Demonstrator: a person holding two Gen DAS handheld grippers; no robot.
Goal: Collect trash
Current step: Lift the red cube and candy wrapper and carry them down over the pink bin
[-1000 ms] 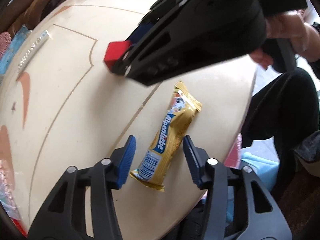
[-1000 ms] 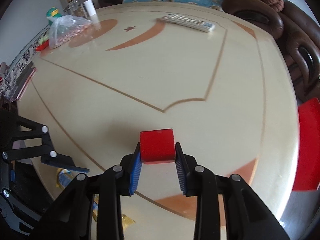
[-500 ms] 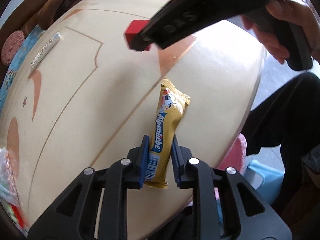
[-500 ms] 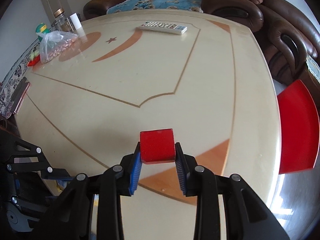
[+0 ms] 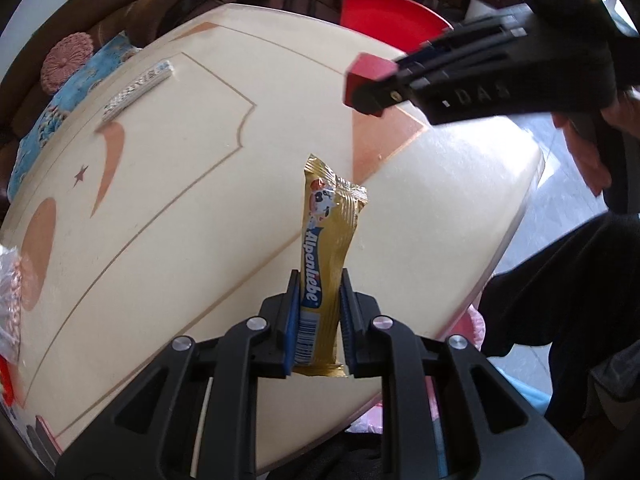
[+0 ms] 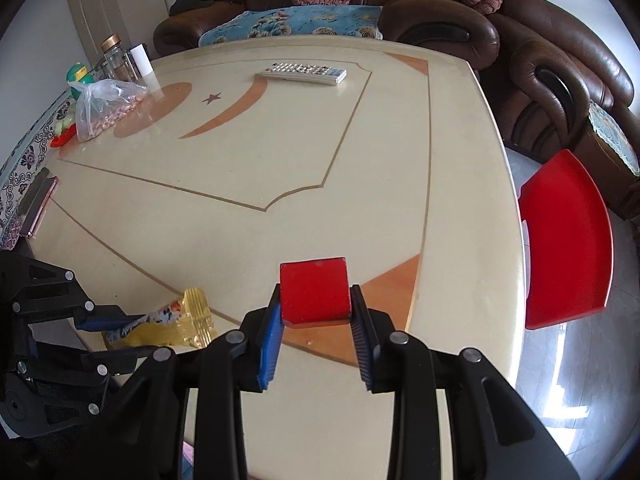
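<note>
A gold Alpenliebe candy wrapper [image 5: 326, 264] is pinched at its barcode end by my left gripper [image 5: 319, 284], which is shut on it and holds it off the cream table [image 5: 168, 208]. From the right wrist the same wrapper [image 6: 176, 322] shows at lower left between the left gripper's blue pads. My right gripper [image 6: 314, 294] is shut on a small red box [image 6: 314, 290], held above the table's near right corner. In the left wrist view that red box [image 5: 368, 84] hangs at upper right.
A remote control [image 6: 302, 73] lies at the table's far side. A plastic bag of nuts [image 6: 102, 110], a jar and bottles stand at the far left, with a phone [image 6: 38, 208] at the left edge. A red stool [image 6: 568, 236] and brown sofas [image 6: 552, 80] flank the table.
My left gripper closed on the wrapper and lifted it off the table. The right gripper carried the red box toward the table's right corner.
</note>
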